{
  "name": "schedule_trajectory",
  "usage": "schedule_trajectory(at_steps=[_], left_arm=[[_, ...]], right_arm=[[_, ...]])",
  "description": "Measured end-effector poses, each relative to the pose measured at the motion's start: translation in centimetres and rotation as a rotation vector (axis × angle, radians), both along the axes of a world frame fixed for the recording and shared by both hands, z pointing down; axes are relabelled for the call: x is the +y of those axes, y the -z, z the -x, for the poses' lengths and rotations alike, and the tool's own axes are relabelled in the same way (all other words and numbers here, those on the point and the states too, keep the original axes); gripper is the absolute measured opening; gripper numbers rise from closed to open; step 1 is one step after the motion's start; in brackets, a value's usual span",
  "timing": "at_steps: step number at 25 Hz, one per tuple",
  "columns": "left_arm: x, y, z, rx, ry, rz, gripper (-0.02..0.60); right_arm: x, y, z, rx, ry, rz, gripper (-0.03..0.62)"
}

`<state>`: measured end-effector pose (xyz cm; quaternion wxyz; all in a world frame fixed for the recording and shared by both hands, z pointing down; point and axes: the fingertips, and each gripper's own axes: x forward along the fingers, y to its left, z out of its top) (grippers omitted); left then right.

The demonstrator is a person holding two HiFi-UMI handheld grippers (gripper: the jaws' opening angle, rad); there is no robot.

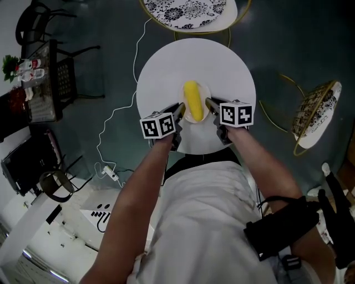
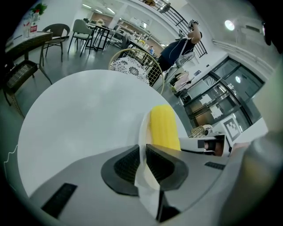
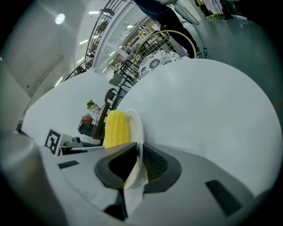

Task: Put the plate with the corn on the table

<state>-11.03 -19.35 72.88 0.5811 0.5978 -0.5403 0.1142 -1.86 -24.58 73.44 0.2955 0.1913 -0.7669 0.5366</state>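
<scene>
The corn (image 1: pixel 192 100) lies long-ways on the plate (image 1: pixel 204 94), yellow and pointing from 6 to 12 o'clock. The plate is over the round white bench (image 1: pixel 166 66), a bit toward 6 o'clock from its middle. I cannot tell if the plate's bottom touches the bench or hangs just above it. The left claw (image 1: pixel 180 108) pinches the plate's rim at 9 o'clock, and the right claw (image 1: pixel 209 104) pinches the rim at 3 o'clock. In each claw's own view the thin white rim is squeezed between the two dark pads. The step looks like the last bit of setting the plate down. Next, I think, both claws should go down together and keep the plate flat so the corn does not roll. Then they should open and slide out sideways. A chair (image 1: pixel 188 11) with a flowery seat stands past the bench at 12 o'clock.
</scene>
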Motion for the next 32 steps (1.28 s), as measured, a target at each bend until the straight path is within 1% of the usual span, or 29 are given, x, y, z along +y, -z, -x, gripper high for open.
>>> schedule_trajectory(at_steps=[5,9,14,20,27,32], left_arm=[[-0.3,-0.4,0.4,-0.023,-0.015,0.015,0.038],[-0.7,-0.4,0.5,-0.04,-0.011,0.019,0.037],[-0.9,-0.6,1.0,-0.076,-0.016,0.022,0.038],[-1.0,-0.6,0.9,-0.139,-0.088,0.02,0.043],[-1.1,-0.9,0.8,-0.217,-0.194,0.046,0.064],[-1.2,-0.8,0.8,-0.227,-0.207,0.043,0.067]], right_arm=[[-0.4,-0.2,0.5,0.008,0.0,-0.017,0.044],[-0.7,-0.2,0.6,0.019,-0.001,-0.031,0.044],[-1.0,-0.3,1.0,0.046,0.029,-0.068,0.044],[-1.0,-0.4,1.5,0.081,0.079,-0.116,0.044],[-0.8,-0.4,1.7,0.097,0.123,-0.168,0.046],[-0.9,-0.3,1.7,0.111,0.123,-0.184,0.048]])
